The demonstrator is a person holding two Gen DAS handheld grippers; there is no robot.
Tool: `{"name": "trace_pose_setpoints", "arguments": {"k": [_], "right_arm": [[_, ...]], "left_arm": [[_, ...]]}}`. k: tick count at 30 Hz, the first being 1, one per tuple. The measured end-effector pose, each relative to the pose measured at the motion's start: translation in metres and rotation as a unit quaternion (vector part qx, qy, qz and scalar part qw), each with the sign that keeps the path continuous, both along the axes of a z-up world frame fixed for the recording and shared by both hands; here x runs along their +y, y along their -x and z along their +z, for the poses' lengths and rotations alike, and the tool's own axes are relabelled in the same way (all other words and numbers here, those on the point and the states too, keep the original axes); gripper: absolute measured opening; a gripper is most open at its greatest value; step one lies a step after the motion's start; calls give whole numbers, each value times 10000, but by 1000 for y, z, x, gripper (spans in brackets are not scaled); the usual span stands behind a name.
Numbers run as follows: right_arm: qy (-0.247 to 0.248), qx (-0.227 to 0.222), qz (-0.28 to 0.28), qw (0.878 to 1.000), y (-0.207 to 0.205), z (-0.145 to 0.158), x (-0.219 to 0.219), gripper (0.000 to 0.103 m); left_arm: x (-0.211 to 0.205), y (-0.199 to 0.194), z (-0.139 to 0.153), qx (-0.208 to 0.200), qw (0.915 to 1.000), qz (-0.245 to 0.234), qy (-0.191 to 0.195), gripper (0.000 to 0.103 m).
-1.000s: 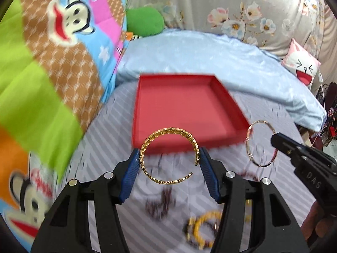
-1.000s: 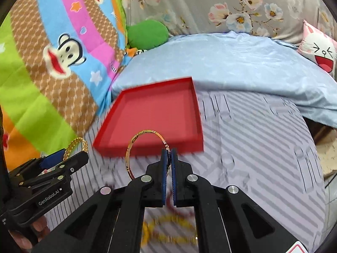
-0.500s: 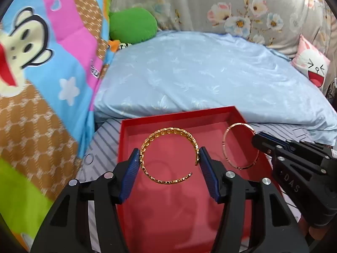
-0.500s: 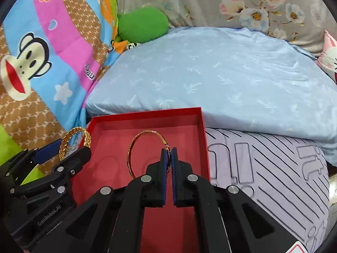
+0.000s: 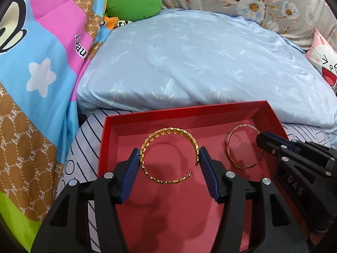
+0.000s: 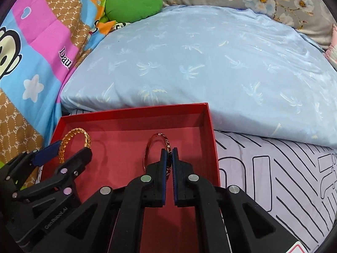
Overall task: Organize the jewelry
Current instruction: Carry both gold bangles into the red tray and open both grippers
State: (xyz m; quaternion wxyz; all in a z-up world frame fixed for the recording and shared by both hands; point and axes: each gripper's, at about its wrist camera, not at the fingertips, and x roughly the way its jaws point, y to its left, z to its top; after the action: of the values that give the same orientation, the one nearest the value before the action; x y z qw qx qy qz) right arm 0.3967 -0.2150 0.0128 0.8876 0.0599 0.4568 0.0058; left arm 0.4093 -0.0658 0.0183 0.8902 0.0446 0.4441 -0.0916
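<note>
1. Both grippers hang over the red tray [image 5: 109,130], which sits on the striped sheet [image 6: 273,168] with its far edge against the pale blue pillow [image 5: 189,63].
2. Left gripper [image 5: 169,164]: jaws about half open, blue pads pressed on the two sides of the wide gold chain cuff [image 5: 168,158]; cuff held upright-ish above the tray floor, nearer the tray's left edge, gap in the cuff to the lower right.
3. Right gripper [image 6: 169,158]: jaws nearly closed, pinching the rim of the thin gold bangle [image 6: 155,145]; bangle stands on edge above the tray floor, toward the tray's right edge.
4. From the left wrist view the bangle sits right of the cuff, the two apart, not touching.
5. Cartoon monkey blanket [image 5: 31,73] along the tray's left side; green cushion [image 6: 132,2] beyond the pillow's far left corner.
</note>
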Motion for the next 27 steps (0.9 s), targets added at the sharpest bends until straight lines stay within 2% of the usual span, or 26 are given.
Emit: {"name": "trace_pose_setpoints", "arguments": {"k": [6,12,19,27], "right_arm": [[44,-73,-50,10000,2,0,2,9],[108,-182,-81,9997,5,2,2,21],[123,-222,-99,9996,6,3,2,25],[176,-334,-86,9993,12,10,4,28]], "left_arm": [[-4,0,-7,18,9999,2,-124,55],[-2,-1,-8,14,9999,76,-135,61],[1,-6,-11,91,9998,175,-92,61],[2,-4,-7,-13,9996,216,-172,61]]}}
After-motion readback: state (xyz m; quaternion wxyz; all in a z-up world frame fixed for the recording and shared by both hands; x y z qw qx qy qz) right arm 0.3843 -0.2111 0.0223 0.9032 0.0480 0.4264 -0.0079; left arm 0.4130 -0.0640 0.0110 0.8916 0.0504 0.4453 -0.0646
